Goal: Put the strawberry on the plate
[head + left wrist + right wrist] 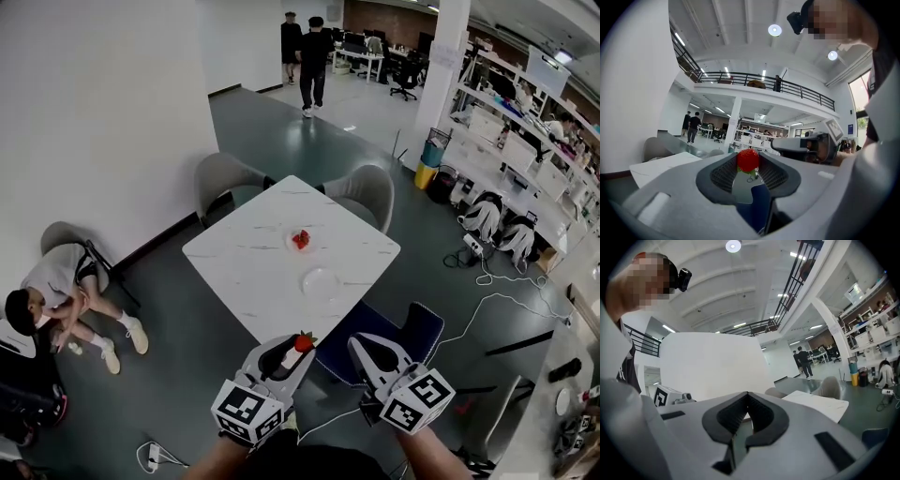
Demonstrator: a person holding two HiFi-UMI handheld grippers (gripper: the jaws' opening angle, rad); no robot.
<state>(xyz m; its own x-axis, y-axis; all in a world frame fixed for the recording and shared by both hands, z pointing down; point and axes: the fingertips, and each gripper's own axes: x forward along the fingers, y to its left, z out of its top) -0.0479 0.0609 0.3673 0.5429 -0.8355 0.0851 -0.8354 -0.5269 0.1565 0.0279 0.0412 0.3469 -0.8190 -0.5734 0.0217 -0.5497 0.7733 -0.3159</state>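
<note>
The left gripper has its jaws closed on a strawberry, pinched at their very tips with the red body standing up above the dark ribbed pads and a bit of green showing below it. The right gripper has its jaws pressed together with nothing between them. In the head view both grippers are held side by side, near each other and short of the near corner of the counter, so the strawberry is in the air over the floor, well apart from the plate. That plate is white and bare and lies on the white marbled counter towards its near right edge. Farther back on the counter, apart from the plate, a second red fruit lies on a small pale dish. A blue chair stands just beside the near corner, partly under the right gripper, and two grey chairs stand at the far side. A seated person is low against the white wall at the left, and two people stand far off in the open office.
</note>
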